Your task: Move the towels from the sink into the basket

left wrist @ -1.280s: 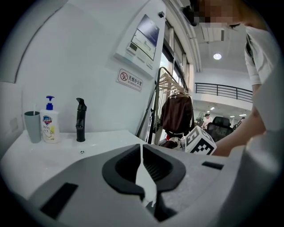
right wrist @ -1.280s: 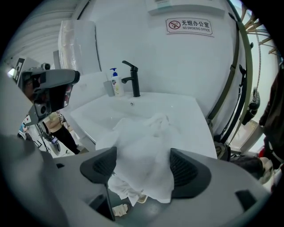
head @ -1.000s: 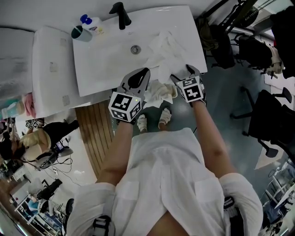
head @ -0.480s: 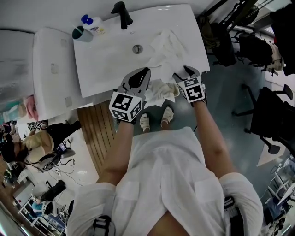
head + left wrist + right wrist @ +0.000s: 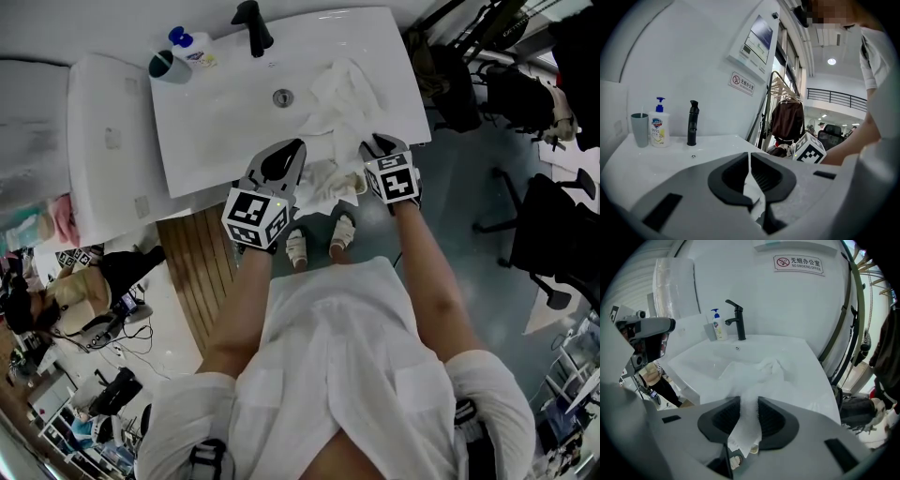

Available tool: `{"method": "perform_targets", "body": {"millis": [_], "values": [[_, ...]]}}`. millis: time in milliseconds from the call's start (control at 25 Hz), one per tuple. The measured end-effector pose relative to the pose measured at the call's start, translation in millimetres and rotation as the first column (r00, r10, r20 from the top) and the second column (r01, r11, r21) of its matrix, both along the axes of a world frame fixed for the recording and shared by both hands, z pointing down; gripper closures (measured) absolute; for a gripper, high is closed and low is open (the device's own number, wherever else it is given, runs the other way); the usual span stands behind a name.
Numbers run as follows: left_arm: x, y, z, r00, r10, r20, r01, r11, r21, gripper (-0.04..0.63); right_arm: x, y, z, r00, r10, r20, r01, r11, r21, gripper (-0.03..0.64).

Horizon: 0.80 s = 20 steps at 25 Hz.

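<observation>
Left hand-held gripper is at the front rim of the sink, jaws closed on a thin fold of white cloth. Whether that fold belongs to the towel in the sink cannot be told. Right hand-held gripper is near it at the same rim, jaws closing, pads pressing a bunched end of the towel. The towel lies in the right part of the sink and trails over the front rim between the two grippers. Black faucet, soap bottle and cup stand along the back rim.
</observation>
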State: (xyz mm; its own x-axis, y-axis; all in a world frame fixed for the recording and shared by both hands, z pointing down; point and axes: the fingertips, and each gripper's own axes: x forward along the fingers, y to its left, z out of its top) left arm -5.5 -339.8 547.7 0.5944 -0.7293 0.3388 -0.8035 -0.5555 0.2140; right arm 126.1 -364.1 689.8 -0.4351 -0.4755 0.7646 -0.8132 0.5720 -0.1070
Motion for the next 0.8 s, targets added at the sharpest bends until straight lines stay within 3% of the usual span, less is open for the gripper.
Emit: {"method": "perform_targets", "body": {"millis": [320,800], "values": [[-15,4,1,1.0,-0.017,0.006,0.017,1.0,-0.005,0.572,1,-1,-1,1.0,0.03,0.005,-0.03,0.998,-0.046,0.507],[-24,12,-14,1.0,0.001,0.008,-0.001,1.0,0.021,0.572,-5,20,-11,0.998,0.064,0.017,-0.063,0.997,-0.044,0.518]]}}
